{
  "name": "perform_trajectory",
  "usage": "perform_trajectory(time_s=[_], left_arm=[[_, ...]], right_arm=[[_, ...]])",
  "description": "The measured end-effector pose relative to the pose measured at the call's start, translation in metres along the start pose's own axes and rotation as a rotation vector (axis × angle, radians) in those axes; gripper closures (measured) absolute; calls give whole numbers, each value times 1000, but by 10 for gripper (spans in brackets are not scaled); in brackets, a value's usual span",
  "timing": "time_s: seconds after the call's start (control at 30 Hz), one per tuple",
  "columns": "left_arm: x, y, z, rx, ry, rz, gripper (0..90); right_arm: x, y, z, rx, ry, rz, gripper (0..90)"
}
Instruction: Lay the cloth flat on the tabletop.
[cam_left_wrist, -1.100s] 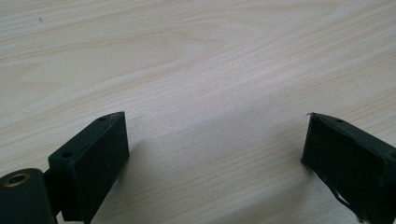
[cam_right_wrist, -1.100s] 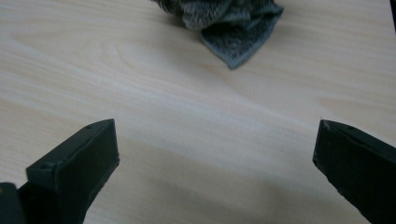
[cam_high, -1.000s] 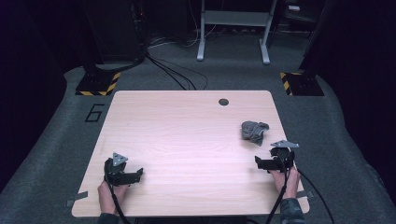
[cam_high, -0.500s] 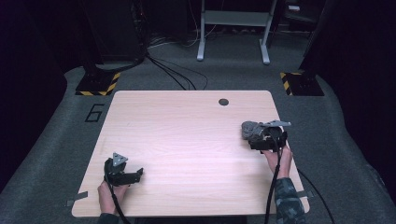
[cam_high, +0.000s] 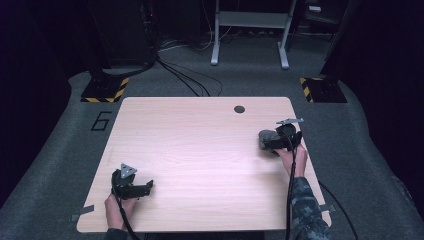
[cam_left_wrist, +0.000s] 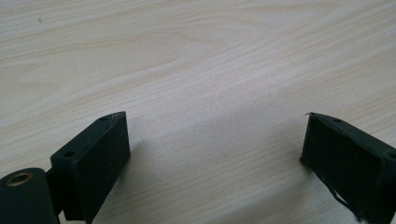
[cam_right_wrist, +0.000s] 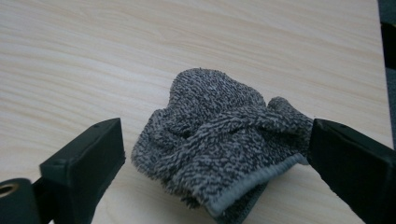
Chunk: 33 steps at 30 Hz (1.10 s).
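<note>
Right gripper view looks along two black jaws spread wide, with a crumpled grey cloth (cam_right_wrist: 219, 140) lying between them on the wooden table (cam_right_wrist: 93, 56). The right-hand jaw in that view meets or just overlaps the cloth's outer fold, though real contact is hard to judge; the other jaw stands a little apart from the fabric. Nothing is clamped. The cloth is bunched into a lump, with a stitched hem along its near edge; its underside and the folds beneath are hidden.

From the high view, the right gripper (cam_high: 276, 141) sits at the table's right side, near the far corner, right up against the cloth (cam_high: 265, 138), which shows as a small dark lump partly covered by the tool. A round dark hole (cam_high: 239, 109) lies in the tabletop farther off, near the far edge.

The left gripper (cam_high: 145, 186) rests near the table's near left corner, well apart from the cloth. Its own view shows its jaws wide open over bare wood (cam_left_wrist: 196, 70), holding nothing; both jaws are cut off by the bottom edge of that view.
</note>
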<state>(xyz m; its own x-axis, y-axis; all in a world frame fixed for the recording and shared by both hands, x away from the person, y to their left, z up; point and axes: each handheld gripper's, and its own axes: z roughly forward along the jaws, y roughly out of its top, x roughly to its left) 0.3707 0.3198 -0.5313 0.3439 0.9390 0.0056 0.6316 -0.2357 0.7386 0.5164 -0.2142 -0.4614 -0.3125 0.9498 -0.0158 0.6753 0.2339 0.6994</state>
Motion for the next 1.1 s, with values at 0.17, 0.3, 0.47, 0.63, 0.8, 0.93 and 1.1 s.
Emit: perform_trajectory(time_s=[0.17, 0.3, 0.47, 0.63, 0.8, 0.93, 1.1], left_arm=[[0, 0, 0, 1, 0, 0, 75], [0, 0, 0, 1, 0, 0, 75], [0, 0, 0, 1, 1, 1, 75], [0, 0, 0, 0, 1, 0, 76], [0, 0, 0, 0, 1, -1, 76], [0, 0, 0, 2, 1, -1, 77], [0, 0, -1, 7, -1, 0, 77]], right_arm=[[-2, -2, 18, 47, 12, 8, 85], [-3, -8, 31, 80, 0, 16, 141], [-8, -14, 34, 89, -4, 42, 248], [-10, -18, 36, 91, -8, 46, 322], [-17, -23, 35, 80, 26, 81, 448], [-19, -24, 33, 66, 46, 95, 500], [-26, -24, 22, 13, 64, 119, 527]])
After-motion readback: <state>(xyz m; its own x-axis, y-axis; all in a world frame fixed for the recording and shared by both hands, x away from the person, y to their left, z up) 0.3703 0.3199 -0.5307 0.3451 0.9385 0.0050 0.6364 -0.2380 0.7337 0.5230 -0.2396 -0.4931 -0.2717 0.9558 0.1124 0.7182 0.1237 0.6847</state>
